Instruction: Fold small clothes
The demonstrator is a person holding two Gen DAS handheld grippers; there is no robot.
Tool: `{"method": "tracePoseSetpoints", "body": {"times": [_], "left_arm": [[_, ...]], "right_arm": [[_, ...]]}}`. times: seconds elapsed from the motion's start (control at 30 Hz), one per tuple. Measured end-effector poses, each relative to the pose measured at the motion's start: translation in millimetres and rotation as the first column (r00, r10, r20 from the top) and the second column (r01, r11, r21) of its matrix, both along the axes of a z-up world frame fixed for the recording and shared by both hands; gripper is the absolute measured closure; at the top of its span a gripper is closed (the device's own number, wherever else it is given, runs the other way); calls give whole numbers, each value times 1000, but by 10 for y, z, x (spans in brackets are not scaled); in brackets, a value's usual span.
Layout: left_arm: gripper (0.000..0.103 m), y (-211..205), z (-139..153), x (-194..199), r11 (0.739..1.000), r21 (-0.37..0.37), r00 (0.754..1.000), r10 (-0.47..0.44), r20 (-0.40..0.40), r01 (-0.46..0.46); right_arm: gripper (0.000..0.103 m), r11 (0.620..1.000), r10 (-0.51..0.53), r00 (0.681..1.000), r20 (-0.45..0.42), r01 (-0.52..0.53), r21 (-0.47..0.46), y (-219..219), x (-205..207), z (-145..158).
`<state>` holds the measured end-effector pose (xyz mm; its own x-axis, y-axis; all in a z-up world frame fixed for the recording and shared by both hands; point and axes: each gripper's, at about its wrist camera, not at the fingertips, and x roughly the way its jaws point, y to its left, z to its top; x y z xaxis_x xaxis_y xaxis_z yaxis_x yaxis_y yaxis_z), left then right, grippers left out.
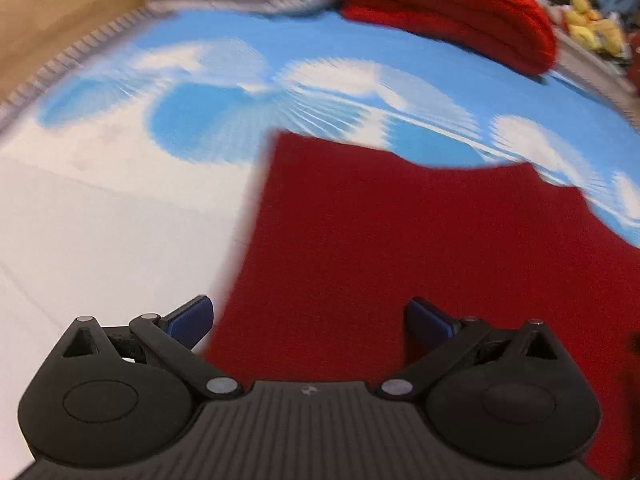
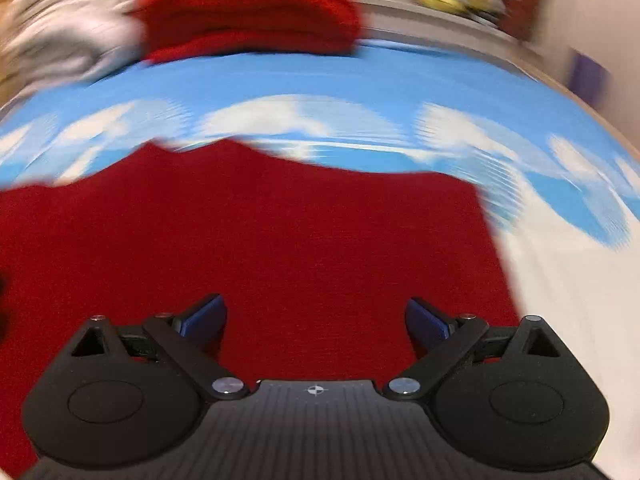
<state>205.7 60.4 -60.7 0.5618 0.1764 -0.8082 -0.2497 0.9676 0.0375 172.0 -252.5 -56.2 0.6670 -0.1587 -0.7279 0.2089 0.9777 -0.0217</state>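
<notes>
Both my claws are the same build. Left matte black plastic claw (image 1: 308,320): ribbed dark grey centre body, small round crosshair mark at its front edge. Two rounded black housings flank it, each with a shallow oval recess and a triangular cut-out up top. Straight black link arms pivot on silver round pins; smaller silver pin heads sit at the outer tips. Flat blue pads (image 1: 192,318) on the fingers. Right matte black plastic claw (image 2: 316,318): identical, crosshair mark sharper, same blue pads (image 2: 204,320).
</notes>
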Motion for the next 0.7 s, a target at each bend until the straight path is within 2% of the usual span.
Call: {"method": "tracePoseSetpoints", "body": {"times": [0.03, 0.1, 0.17, 0.23, 0.27, 0.33, 0.37, 0.47, 0.53, 0.6, 0.7], "left_arm": [[0, 59, 10, -6, 998, 48, 999, 28, 15, -29], [0, 208, 14, 11, 998, 37, 998, 59, 11, -59], [0, 381, 0, 15, 996, -14, 996, 93, -14, -93], [0, 496, -16, -7, 992, -16, 992, 127, -30, -127], [0, 531, -13, -11, 989, 15, 989, 146, -31, -146], [0, 604, -33, -15, 982, 84, 984, 173, -32, -170], [0, 651, -23, -18, 980, 91, 983, 181, -34, -178], [0, 815, 24, -60, 980, 32, 980, 196, -45, -194], [0, 881, 88, -113, 981, -26, 981, 193, -34, -194], [0, 894, 160, -185, 981, -93, 985, 169, -19, -170], [0, 857, 216, -285, 976, -188, 994, 112, 6, -109]], "right_arm": [[7, 999, -46, 999, -8, 46, -3, -145, -23, -7], [2, 988, -152, 988, -27, 152, 12, -481, -57, -44], [1, 966, -212, 976, -51, 218, 137, -837, -126, -78], [1, 931, -259, 963, -79, 271, 245, -1057, -215, -89], [1, 919, -271, 958, -88, 285, 271, -1121, -241, -82], [1, 919, -276, 957, -84, 289, 267, -1185, -271, -52], [1, 923, -274, 959, -78, 285, 257, -1222, -287, -34], [4, 922, -303, 952, -47, 305, 240, -1258, -357, 44], [5, 925, -321, 947, 11, 311, 217, -1224, -478, 150], [5, 936, -267, 960, 86, 237, 261, -1138, -612, 284], [5, 941, -151, 982, 112, 108, 322, -957, -691, 297]]}}
